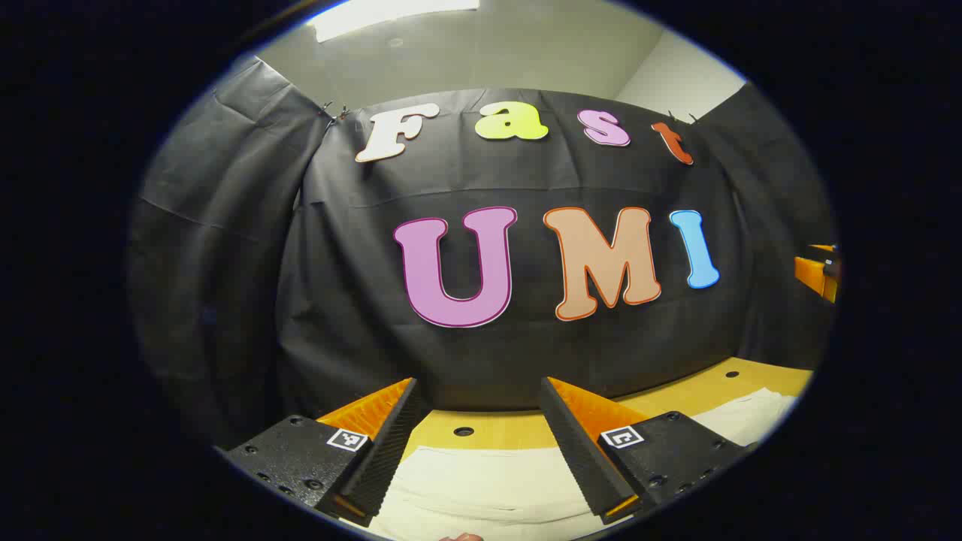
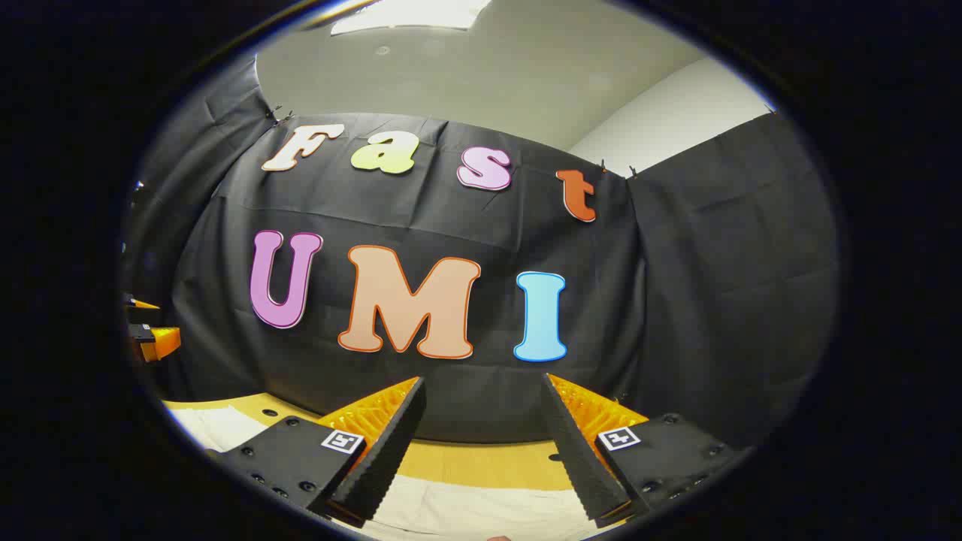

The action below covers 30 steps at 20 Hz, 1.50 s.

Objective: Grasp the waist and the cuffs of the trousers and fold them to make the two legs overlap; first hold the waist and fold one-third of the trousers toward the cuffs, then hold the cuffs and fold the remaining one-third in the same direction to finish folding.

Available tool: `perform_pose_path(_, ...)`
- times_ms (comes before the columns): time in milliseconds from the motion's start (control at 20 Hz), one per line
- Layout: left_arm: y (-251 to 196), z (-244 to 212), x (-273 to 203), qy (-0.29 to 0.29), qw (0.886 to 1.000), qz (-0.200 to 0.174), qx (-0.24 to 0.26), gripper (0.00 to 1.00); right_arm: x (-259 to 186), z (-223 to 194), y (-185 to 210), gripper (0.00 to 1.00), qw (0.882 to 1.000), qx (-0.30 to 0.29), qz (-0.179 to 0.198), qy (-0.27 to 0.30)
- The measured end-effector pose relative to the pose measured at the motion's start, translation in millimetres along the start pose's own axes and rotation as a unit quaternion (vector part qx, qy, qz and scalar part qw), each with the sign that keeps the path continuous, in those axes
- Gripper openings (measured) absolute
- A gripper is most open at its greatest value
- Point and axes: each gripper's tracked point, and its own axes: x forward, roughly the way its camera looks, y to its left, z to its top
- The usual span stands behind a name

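Observation:
Cream-white trousers (image 1: 481, 485) lie flat on the yellow wooden table (image 1: 518, 428); they stretch off to the right (image 1: 751, 417) in the left gripper view. My left gripper (image 1: 481, 409) is open above the cloth, nothing between its fingers. In the right gripper view the trousers (image 2: 481, 507) lie under my right gripper (image 2: 481, 409), which is also open and holds nothing. A strip of the same cloth (image 2: 218, 424) shows at the lower left there. The other gripper (image 2: 150, 338) shows at the left edge of the right gripper view, and at the right edge (image 1: 819, 274) of the left gripper view.
The black cloth wall (image 1: 526, 346) stands close behind the table's far edge. The tabletop has small round holes (image 1: 464, 431). A white ceiling with a light panel (image 2: 406, 15) is above.

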Motion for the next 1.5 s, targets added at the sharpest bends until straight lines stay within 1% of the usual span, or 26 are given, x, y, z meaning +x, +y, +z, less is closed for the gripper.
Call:
perform_pose_path(50, 1.6, -1.8, 0.8, 0.001, 1.000, 0.003, 0.002, 0.96, 2.8, 0.2, 0.9, 0.97, 1.000, -0.004, 0.004, -0.001)
perform_pose_path(100, 0.0, 0.1, 2.5, -0.002, 1.000, 0.003, 0.002, 0.99, 4.6, -1.2, 1.3, 0.98, 1.000, -0.006, 0.004, -0.001)
perform_pose_path(150, -1.7, 1.0, 3.2, -0.003, 1.000, 0.002, 0.002, 0.96, 5.5, -0.9, -2.0, 0.98, 1.000, -0.004, 0.003, 0.000)
perform_pose_path(200, -2.5, 0.5, 3.9, -0.001, 1.000, 0.004, 0.005, 0.96, 6.8, -1.5, -3.1, 0.98, 1.000, 0.000, 0.004, 0.001)
perform_pose_path(700, -3.2, 6.7, 6.6, -0.010, 1.000, 0.009, 0.015, 0.96, 13.5, -0.4, -13.4, 0.97, 1.000, -0.001, -0.001, -0.001)
perform_pose_path(750, -2.3, 6.2, 6.6, -0.011, 1.000, 0.011, 0.015, 0.99, 13.4, 1.0, -15.3, 0.97, 1.000, 0.000, -0.002, -0.002)
perform_pose_path(800, -1.8, 6.4, 5.2, -0.012, 1.000, 0.012, 0.016, 0.96, 13.0, 1.2, -15.4, 0.98, 1.000, 0.000, -0.003, -0.003)
perform_pose_path(950, 0.3, 6.3, 3.7, -0.014, 1.000, 0.014, 0.024, 0.96, 12.0, 3.7, -15.2, 0.98, 1.000, -0.002, -0.003, -0.006)
perform_pose_path(1000, 1.6, 6.7, 3.0, -0.014, 0.999, 0.014, 0.026, 0.96, 11.8, 2.2, -16.2, 0.96, 1.000, -0.001, -0.003, -0.006)
perform_pose_path(1250, 3.9, 1.8, 0.3, -0.010, 0.999, 0.013, 0.031, 0.96, 10.0, 1.1, -16.9, 0.97, 1.000, 0.000, -0.003, -0.004)
perform_pose_path(1400, 6.4, -3.1, -1.0, -0.010, 0.999, 0.006, 0.044, 0.96, 10.6, 0.3, -15.4, 0.96, 1.000, 0.001, -0.003, -0.004)
perform_pose_path(1500, 9.4, -8.2, -2.3, -0.007, 0.998, -0.005, 0.069, 0.96, 10.6, -2.4, -15.1, 0.96, 1.000, 0.002, -0.002, -0.002)
